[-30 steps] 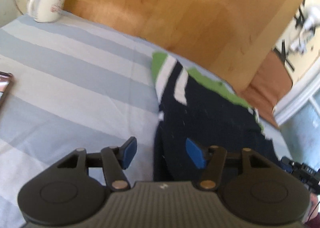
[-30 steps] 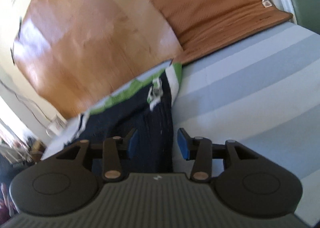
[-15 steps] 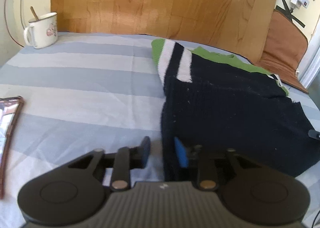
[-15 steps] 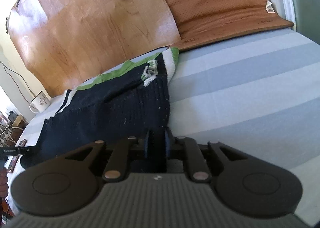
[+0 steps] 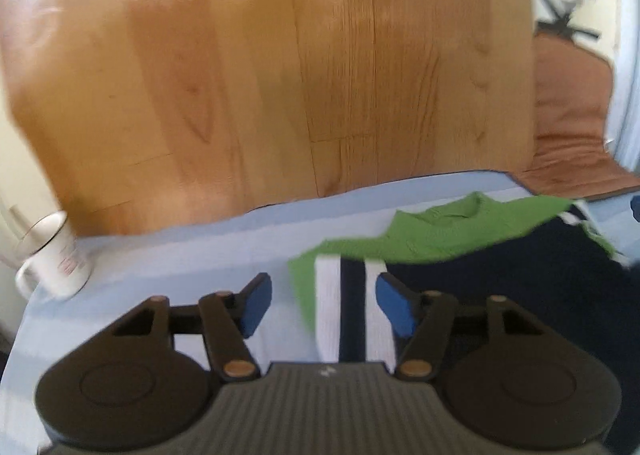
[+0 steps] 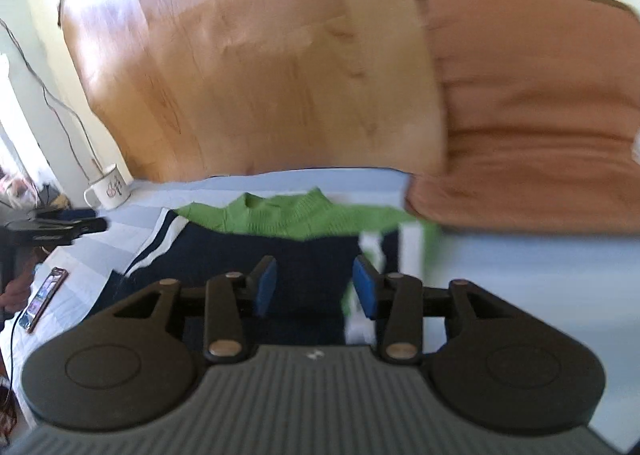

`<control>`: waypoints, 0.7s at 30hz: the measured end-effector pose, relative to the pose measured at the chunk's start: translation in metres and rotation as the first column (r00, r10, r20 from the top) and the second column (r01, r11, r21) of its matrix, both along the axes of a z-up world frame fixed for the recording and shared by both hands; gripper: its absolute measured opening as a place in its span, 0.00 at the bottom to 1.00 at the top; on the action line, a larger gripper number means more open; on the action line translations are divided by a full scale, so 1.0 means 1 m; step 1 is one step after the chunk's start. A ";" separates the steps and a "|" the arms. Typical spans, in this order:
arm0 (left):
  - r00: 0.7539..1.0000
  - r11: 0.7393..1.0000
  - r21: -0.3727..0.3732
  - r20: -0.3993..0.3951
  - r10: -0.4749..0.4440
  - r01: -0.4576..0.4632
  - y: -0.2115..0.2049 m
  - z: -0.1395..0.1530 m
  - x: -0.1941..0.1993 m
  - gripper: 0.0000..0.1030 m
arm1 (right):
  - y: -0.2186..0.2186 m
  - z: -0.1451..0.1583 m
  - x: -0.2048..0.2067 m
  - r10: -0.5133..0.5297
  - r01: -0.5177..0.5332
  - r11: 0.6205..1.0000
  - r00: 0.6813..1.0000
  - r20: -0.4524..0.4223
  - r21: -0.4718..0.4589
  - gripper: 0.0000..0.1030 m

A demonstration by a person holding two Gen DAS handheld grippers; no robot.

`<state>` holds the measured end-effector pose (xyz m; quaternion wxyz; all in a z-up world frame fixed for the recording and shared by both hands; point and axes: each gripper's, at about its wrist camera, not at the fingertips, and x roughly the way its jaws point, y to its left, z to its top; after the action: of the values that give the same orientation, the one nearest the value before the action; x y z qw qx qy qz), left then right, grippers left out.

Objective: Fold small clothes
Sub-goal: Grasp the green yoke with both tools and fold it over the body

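Note:
A small dark navy sweater (image 5: pixel 520 279) with a green collar and white-striped green sleeves lies flat on the striped bed sheet (image 5: pixel 192 255); it also shows in the right wrist view (image 6: pixel 304 255). My left gripper (image 5: pixel 320 303) is open, its blue pads either side of the left striped sleeve (image 5: pixel 348 311). My right gripper (image 6: pixel 316 287) is open over the sweater's right side, its right pad by the right striped sleeve (image 6: pixel 404 251). Neither holds cloth. Both views are motion-blurred.
A white mug (image 5: pixel 52 255) stands at the sheet's far left, also in the right wrist view (image 6: pixel 110 187). A wooden headboard (image 5: pixel 280 75) rises behind. A brown cushion (image 6: pixel 540 135) leans at right. A phone (image 6: pixel 44 297) lies at the left edge.
Both grippers were shut on the sweater's near edge half a second ago. They have opened, let go, and moved forward toward the collar end of the sweater.

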<state>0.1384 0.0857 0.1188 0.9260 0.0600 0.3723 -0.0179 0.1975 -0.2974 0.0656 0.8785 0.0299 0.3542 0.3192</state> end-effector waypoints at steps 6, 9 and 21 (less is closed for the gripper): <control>0.992 0.996 -0.064 -0.103 -0.071 0.065 -0.031 -0.028 0.100 0.82 | 0.065 -0.030 0.096 0.055 -0.060 0.997 0.993 -0.109 -0.052 0.48; 0.984 0.995 -0.041 -0.154 -0.093 0.087 -0.050 -0.052 0.137 0.83 | 0.086 -0.051 0.129 0.066 -0.077 0.996 0.982 -0.174 -0.054 0.51; 0.981 0.993 -0.042 -0.158 -0.116 0.111 -0.074 -0.056 0.135 0.12 | 0.099 -0.061 0.115 0.127 -0.137 0.989 0.980 -0.151 -0.054 0.14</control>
<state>0.2736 0.0119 0.0628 0.8915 0.0640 0.4410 -0.0816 0.3124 -0.1983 0.0042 0.8274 0.0017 0.4293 0.3622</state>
